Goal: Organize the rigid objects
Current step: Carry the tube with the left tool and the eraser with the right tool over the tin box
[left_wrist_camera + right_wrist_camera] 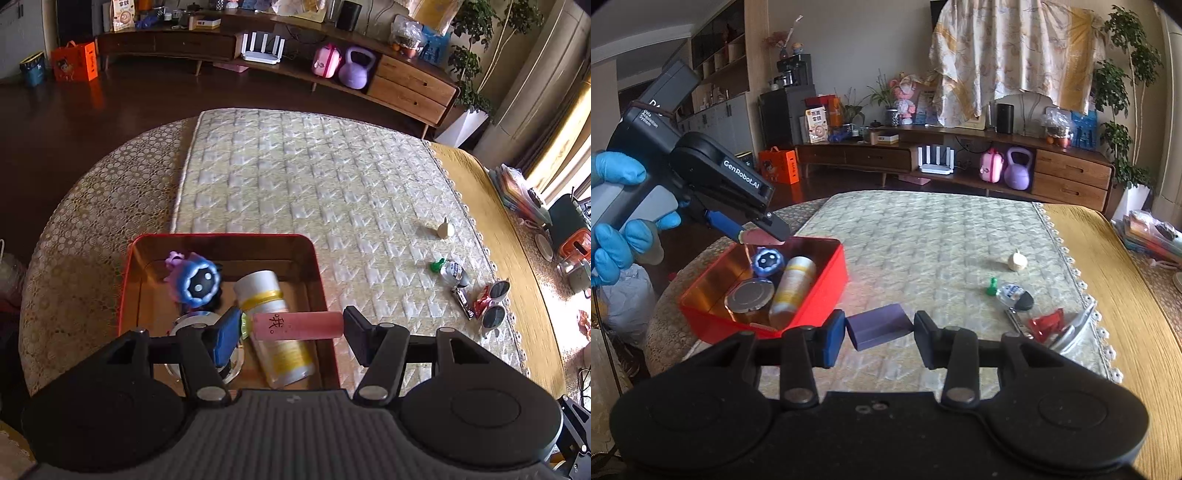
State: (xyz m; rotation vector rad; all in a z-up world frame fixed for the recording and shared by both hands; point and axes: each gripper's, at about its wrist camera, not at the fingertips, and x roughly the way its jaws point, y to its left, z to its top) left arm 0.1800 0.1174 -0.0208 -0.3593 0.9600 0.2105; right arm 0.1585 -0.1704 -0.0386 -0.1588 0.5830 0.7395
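Quilted mat [314, 177]: sunglasses [493, 306], small bottle [452, 272].

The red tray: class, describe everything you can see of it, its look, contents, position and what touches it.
The red tray is a shallow rectangular box, glossy red outside with a reflective coppery inside. It sits on the quilted mat near the round table's edge. Inside lie a white-and-yellow bottle, a blue flower-shaped toy and a round metal lid. The left gripper holds a pink tube above it; nothing visibly grips the tray.
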